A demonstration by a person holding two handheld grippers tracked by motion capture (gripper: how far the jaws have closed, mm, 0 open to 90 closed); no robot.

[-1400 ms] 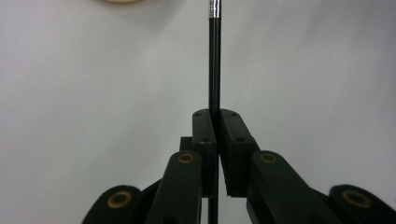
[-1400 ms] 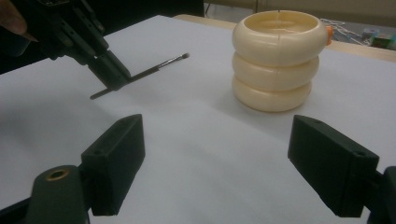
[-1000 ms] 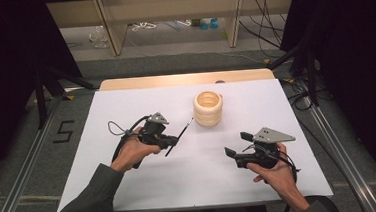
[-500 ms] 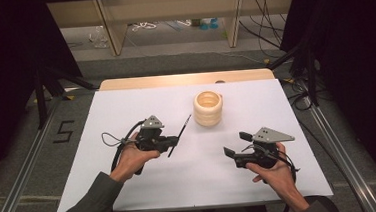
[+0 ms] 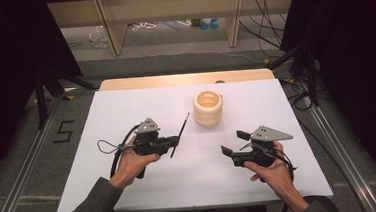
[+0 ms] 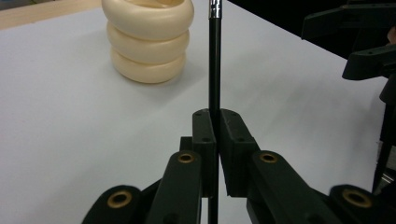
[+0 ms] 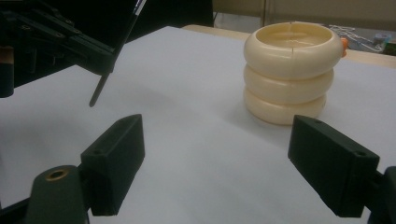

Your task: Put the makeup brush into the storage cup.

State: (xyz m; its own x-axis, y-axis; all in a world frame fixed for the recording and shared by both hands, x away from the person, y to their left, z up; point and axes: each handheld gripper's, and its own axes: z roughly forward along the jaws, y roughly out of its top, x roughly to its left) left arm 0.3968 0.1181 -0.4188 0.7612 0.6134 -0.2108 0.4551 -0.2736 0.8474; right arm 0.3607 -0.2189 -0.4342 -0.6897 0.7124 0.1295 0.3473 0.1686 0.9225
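cream holder [image 5: 208, 108], one; one black pen [image 5: 180, 134] clamped in left hand-held gripper [image 5: 171, 143]; right hand-held gripper [image 5: 226, 152] gapes empty.

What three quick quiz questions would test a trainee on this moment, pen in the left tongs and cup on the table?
1. True or false: the left tongs are shut on the black pen.
2. How do the right tongs stand? A) shut on the cup B) open with nothing between them C) shut on the pen
3. Fill in: the cream ribbed cup stands upright on the white ____.

Key: 1 true, the jaws press on the pen's shaft. 2 B, the jaws stand wide apart over bare table. 3 table.
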